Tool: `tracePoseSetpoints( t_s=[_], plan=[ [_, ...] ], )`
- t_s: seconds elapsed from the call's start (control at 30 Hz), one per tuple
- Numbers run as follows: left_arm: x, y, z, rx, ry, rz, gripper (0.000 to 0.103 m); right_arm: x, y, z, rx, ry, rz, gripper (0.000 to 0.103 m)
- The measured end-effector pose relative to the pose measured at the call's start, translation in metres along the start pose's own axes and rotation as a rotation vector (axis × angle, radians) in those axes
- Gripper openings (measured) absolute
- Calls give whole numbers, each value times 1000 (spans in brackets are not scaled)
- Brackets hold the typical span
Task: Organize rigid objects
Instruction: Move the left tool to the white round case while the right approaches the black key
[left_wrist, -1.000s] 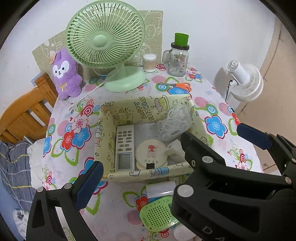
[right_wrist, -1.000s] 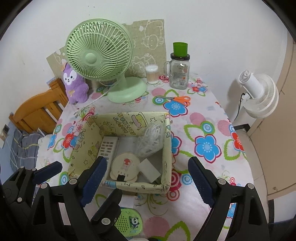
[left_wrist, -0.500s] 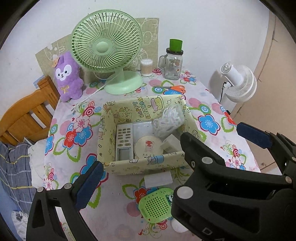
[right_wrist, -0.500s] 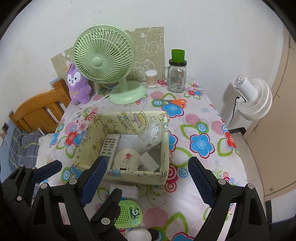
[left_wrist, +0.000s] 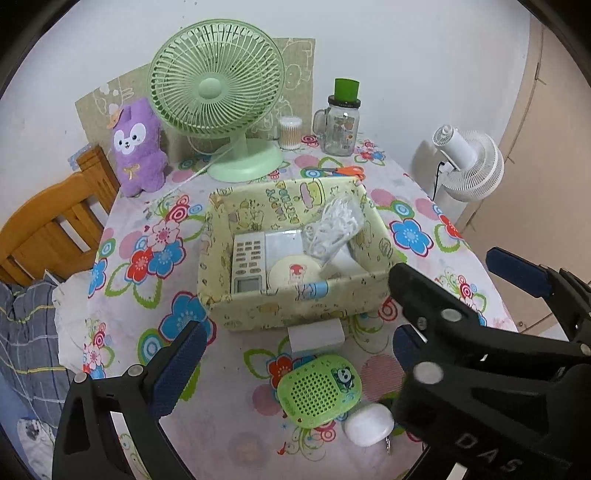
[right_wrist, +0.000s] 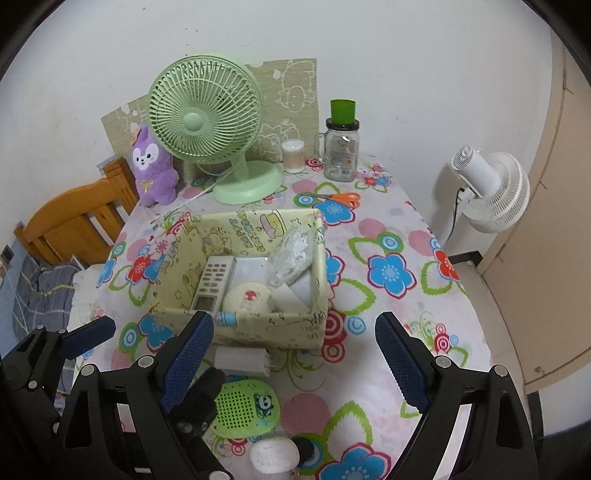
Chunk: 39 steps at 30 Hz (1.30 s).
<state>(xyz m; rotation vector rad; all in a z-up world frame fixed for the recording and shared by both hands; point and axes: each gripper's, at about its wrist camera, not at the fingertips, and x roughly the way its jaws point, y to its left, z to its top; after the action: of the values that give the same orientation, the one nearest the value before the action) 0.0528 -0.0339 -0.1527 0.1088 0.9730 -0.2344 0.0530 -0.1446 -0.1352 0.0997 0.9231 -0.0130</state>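
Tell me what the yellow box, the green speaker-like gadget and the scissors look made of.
Yellow box: likely printed fabric or paper over card; its walls sag slightly, matte.
Green gadget: moulded plastic, glossy, with a perforated grille.
Scissors: orange plastic handles; the blades look metal but are too small to tell.

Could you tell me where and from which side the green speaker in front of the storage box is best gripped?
I'd grip the green speaker across its narrower width, from above. It lies flat, grille up, and its long sides look free, while the white block and white case crowd its ends.
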Motion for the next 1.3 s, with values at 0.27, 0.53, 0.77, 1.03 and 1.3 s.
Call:
tracePoseSetpoints(
  t_s=[0.27, 0.53, 0.77, 1.03, 1.3],
  plan=[
    [6, -4, -15, 9, 7, 9, 102, 3, -7, -18, 13, 2, 14, 91],
    [20, -14, -34, -15, 27, -2, 102, 12, -16, -38, -9, 18, 11, 91],
    [30, -22, -50, -79, 49, -3, 102, 20, -27, -50, -52, 27, 12, 91],
    [40, -31, -70, -136, 51, 34, 102, 21, -39, -68, -86, -1, 21, 91],
    [54, -38, -94, -183, 75, 35, 101, 40, -47, -89, -108, 21, 53, 91]
  ],
)
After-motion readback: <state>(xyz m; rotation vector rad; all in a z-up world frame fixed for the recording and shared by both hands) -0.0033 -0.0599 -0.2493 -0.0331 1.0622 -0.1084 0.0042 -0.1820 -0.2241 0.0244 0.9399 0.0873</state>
